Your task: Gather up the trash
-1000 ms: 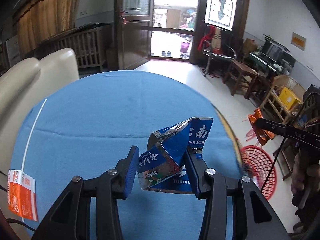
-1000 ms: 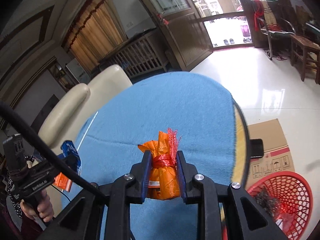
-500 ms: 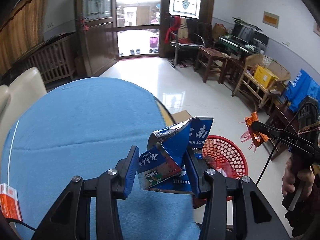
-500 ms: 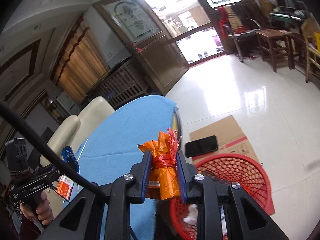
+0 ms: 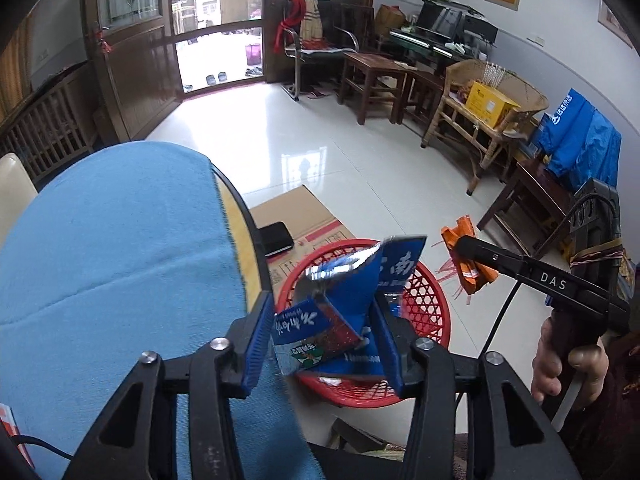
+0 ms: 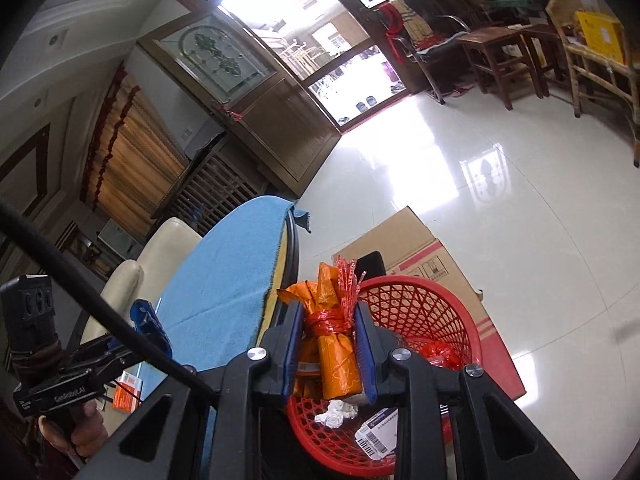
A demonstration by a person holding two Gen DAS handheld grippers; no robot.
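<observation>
Left wrist view showed the right gripper [image 5: 460, 242] from the side, "DAS" printed on its arm, a hand [image 5: 568, 364] on its handle, orange wrapper [image 5: 470, 266] at its tip beside the red basket [image 5: 430, 300]. Right wrist view showed the left gripper [image 6: 146, 320] side-on, "GenRobot.AI" partly readable on its body, with a bit of blue pack at its tip over the blue tablecloth [image 6: 224, 280].

Only the right wrist view showed the basket's contents: crumpled white paper [image 6: 336, 414], a barcode label [image 6: 376, 432], something red.

Left gripper [image 5: 320, 344] had jaws opening, with the blue foil packet [image 5: 344, 304] between them; the left pad looked just clear of it, right-side contact unclear. Packet carried white Chinese characters and partial Latin text, blurred; its long axis tilted up and right, over the basket's near rim.

Right gripper [image 6: 330, 348] was nearly closed, jaws opening slightly, pads pressing the orange wrapper [image 6: 334, 344] at its red tie. Wrapper stood roughly upright, long axis along the fingers, frilled end up, above the basket's [image 6: 436, 312] left edge.

A dark phone [image 5: 276, 236] lay on flattened cardboard [image 5: 308, 216] beside the basket.
</observation>
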